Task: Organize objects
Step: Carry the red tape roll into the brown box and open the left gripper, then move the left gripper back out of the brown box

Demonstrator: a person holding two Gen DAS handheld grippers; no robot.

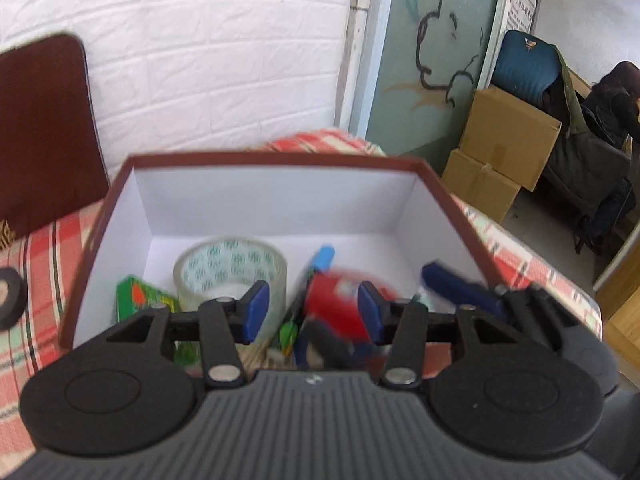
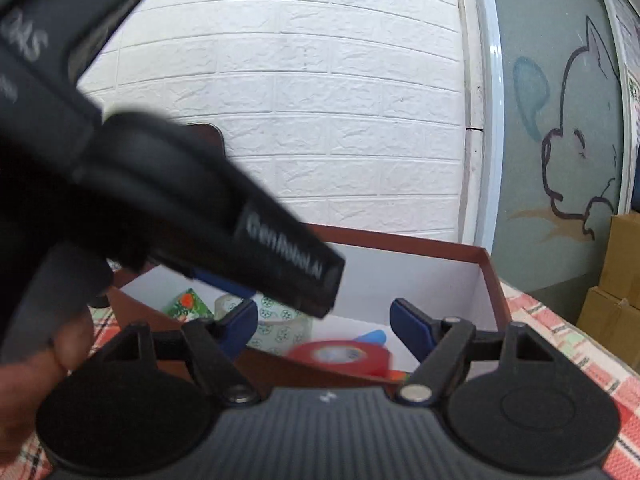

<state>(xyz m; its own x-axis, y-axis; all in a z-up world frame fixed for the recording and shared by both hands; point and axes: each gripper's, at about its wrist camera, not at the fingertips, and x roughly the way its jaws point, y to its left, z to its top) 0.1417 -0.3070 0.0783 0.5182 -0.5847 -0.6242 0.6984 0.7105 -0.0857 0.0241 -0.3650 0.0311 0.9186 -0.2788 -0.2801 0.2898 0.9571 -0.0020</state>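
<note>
A brown box (image 1: pixel 276 160) with a white inside stands on the checked cloth. In it lie a clear tape roll (image 1: pixel 230 268), a green packet (image 1: pixel 140 296), a blue marker (image 1: pixel 322 258) and a blurred red tape roll (image 1: pixel 336 300). My left gripper (image 1: pixel 312 310) is open above the box, with the red roll between its pads and apart from them. My right gripper (image 2: pixel 324 330) is open over the box's near rim (image 2: pixel 276 364), above the red roll (image 2: pixel 340 354). The right gripper's blue finger (image 1: pixel 460 286) shows in the left wrist view. The left gripper's body (image 2: pixel 200 216) fills the left of the right wrist view.
A black tape roll (image 1: pixel 10 296) lies on the cloth left of the box. A dark red chair back (image 1: pixel 44 128) stands at the far left. Cardboard boxes (image 1: pixel 504 148) and a seated person (image 1: pixel 616 104) are at the right. A white brick wall is behind.
</note>
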